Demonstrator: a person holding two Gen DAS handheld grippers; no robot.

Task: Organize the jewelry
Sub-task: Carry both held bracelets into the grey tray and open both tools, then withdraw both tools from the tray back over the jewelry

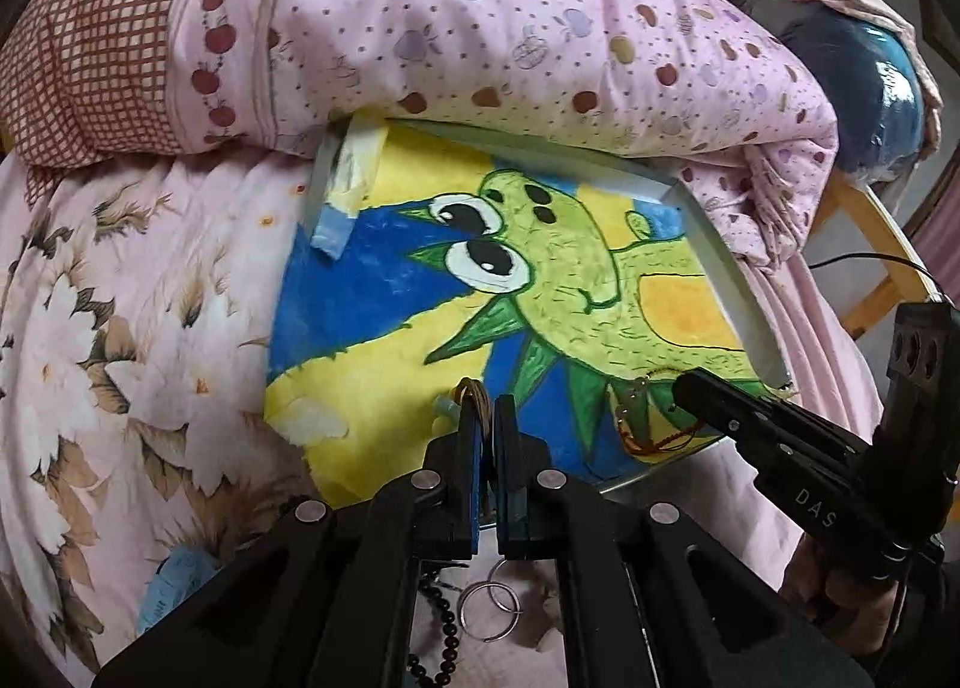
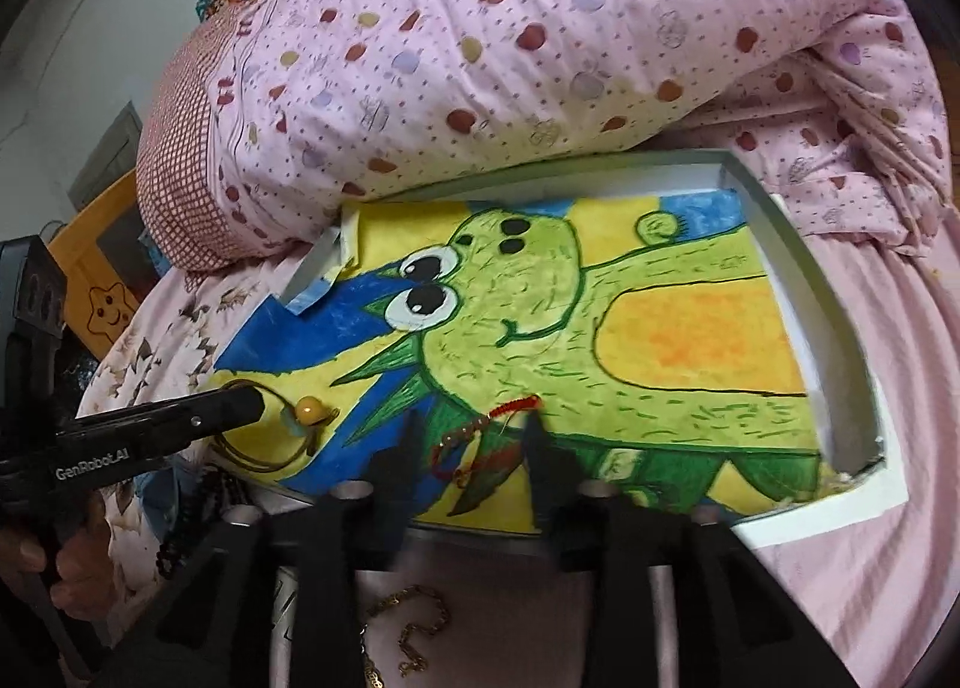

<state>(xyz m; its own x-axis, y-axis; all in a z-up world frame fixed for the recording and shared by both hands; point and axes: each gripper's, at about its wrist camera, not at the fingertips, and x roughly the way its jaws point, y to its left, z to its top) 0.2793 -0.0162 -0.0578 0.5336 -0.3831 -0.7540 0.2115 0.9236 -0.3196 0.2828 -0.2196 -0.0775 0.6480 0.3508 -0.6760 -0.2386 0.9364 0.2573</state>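
Your left gripper [image 1: 487, 418] has its jaws drawn nearly together on a brown cord necklace [image 2: 264, 448], pinching the cord at the fingertips; its amber bead [image 2: 309, 409] lies on the yellow corner of the dinosaur painting [image 1: 540, 292], just beyond the tips (the right wrist view shows the cord looping out below the bead). Your right gripper [image 2: 471, 436] hovers with its jaws spread wide over a red string bracelet [image 2: 486, 436], which lies on the painting's green spikes between the two fingers; whether they touch it, you cannot tell. The painting sits in a shallow white tray [image 2: 834, 328] on the bed, its far edge tucked under a pink apple-print quilt [image 1: 480, 27]. Nearer you, off the tray, lie a pair of silver rings [image 1: 489, 607], a dark bead strand [image 1: 447, 628] and a gold chain [image 2: 414, 628] on the pink sheet [image 2: 840, 568].
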